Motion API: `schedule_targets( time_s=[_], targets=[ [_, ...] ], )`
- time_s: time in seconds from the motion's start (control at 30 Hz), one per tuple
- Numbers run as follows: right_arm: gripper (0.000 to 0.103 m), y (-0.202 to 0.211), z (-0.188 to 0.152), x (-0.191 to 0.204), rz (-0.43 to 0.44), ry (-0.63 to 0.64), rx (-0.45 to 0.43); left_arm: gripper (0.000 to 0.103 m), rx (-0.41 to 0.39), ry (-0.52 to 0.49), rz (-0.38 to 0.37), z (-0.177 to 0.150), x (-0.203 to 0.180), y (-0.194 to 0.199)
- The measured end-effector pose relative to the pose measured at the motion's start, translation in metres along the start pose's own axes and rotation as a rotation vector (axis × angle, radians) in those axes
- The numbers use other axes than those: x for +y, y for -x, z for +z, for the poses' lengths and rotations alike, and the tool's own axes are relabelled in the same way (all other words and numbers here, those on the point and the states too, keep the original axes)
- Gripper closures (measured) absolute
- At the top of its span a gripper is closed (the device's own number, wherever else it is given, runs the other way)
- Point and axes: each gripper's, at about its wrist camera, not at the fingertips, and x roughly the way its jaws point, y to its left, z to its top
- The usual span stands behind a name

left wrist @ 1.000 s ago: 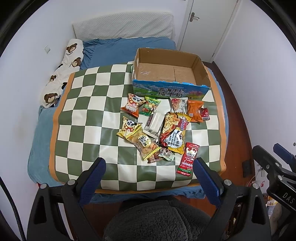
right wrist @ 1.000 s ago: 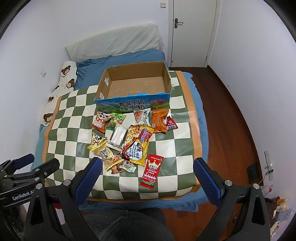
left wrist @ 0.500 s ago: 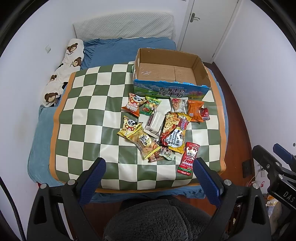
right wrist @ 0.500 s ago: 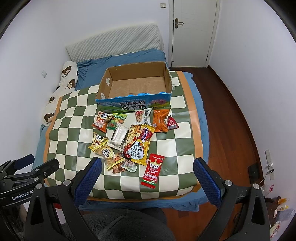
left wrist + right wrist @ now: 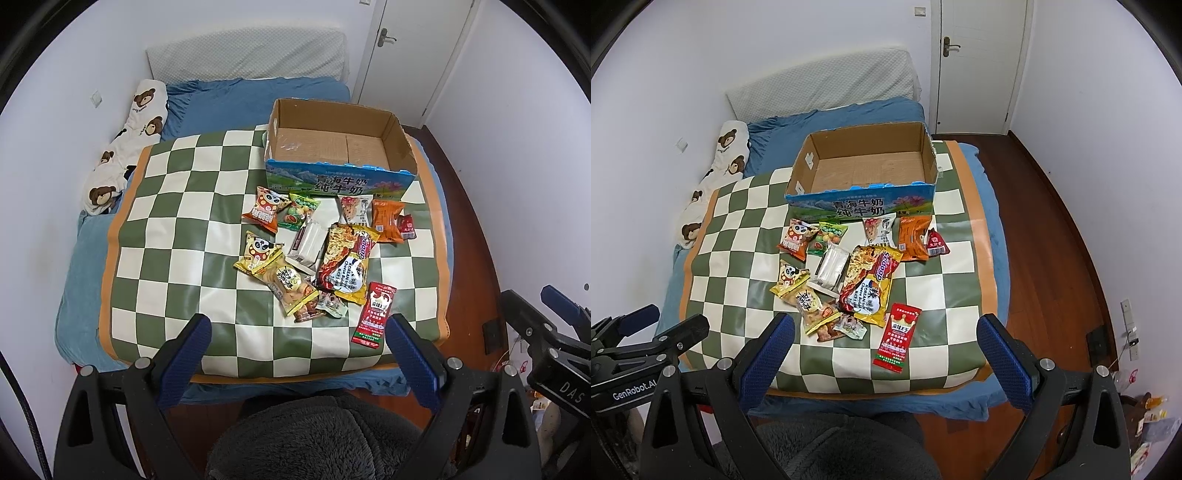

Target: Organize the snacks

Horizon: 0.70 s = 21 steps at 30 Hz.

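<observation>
**Hovering over a bed of snacks, both grippers wide and empty**

Looking down from the left wrist view, the left gripper hangs above the near edge of a checked mat, its blue-padded fingers spread wide and holding nothing. A loose pile of snacks lies on the mat just in front of a cardboard box. The box is open-topped and holds nothing. A long red packet lies nearest the gripper, slightly apart from the pile. The right gripper shows at the right edge.

From the right wrist view, the right gripper is likewise spread wide and empty, above the mat's near edge. The box again shows only its bare floor. Snacks overlap one another; a large noodle bag lies over a clear packet.

Likely risks: because packets overlap, pinching one may drag or flip its neighbours. Flat, slick wrappers on a soft bed could slip from the pads, and a low carry might catch the box's front wall.
</observation>
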Motion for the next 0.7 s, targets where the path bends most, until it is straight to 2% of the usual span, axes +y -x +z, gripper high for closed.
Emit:
schedule_targets(
  time_s=[0.7],
  targets=[
    [0.002, 0.0015, -0.0048, 0.0042, 0.016, -0.007, 0.002, 0.007, 0.01, -0.006, -0.002, -0.0016, 0.0002, -0.0012]
  ],
)
